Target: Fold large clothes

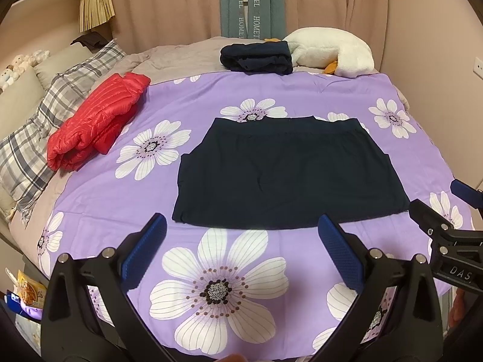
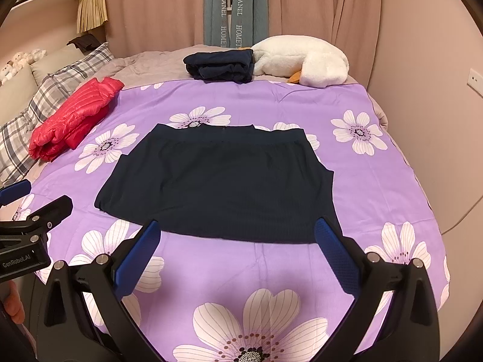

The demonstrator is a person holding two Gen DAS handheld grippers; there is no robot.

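A dark navy garment [image 1: 286, 172] lies flat, partly folded, in the middle of the purple flowered bedspread [image 1: 271, 96]; it also shows in the right wrist view [image 2: 220, 181]. My left gripper [image 1: 241, 232] is open and empty, hovering just short of the garment's near edge. My right gripper [image 2: 237, 238] is open and empty, its blue pads [image 2: 332, 247] near the garment's near edge. The right gripper's body shows at the right edge of the left wrist view [image 1: 446, 235]; the left gripper's body shows at the left of the right wrist view [image 2: 33, 226].
A folded red puffer jacket [image 1: 96, 120] lies at the left, by plaid pillows [image 1: 36, 138]. A folded navy pile [image 1: 256, 55] and a white plush goose [image 1: 332, 51] sit at the far side. Pink curtains [image 1: 166, 3] hang behind. The wall is close on the right.
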